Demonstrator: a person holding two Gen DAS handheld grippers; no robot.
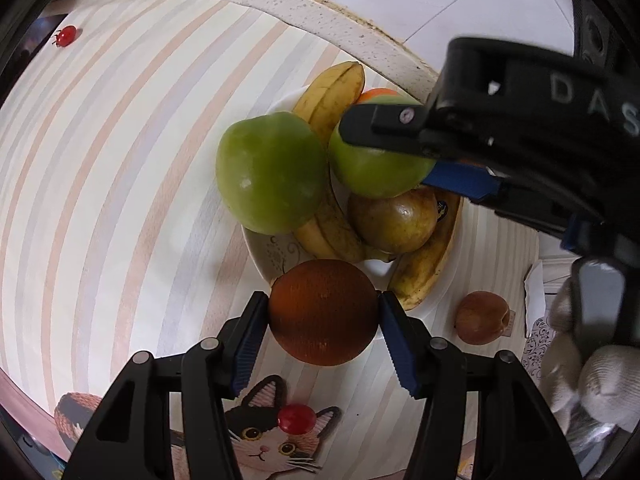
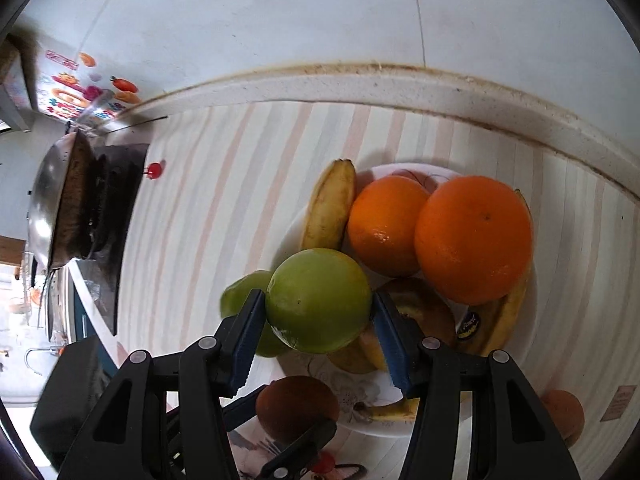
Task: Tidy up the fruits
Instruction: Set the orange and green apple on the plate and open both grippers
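Observation:
A white plate (image 1: 260,248) holds bananas (image 1: 332,96), a pear (image 1: 394,220) and a green apple (image 1: 272,172). My left gripper (image 1: 324,312) is shut on a dark orange round fruit (image 1: 324,312) just above the plate's near edge. My right gripper (image 2: 318,302) is shut on a second green apple (image 2: 318,302), held over the plate; it also shows in the left wrist view (image 1: 376,168). The right wrist view shows two oranges (image 2: 474,240) on the plate (image 2: 528,320), and the left gripper's fruit (image 2: 296,408) below.
A brown fruit (image 1: 482,317) lies on the striped mat right of the plate. One cherry tomato (image 1: 297,419) sits on the cat picture, another (image 1: 66,36) far left. A stove with a pan (image 2: 60,208) stands at the left; the wall runs behind.

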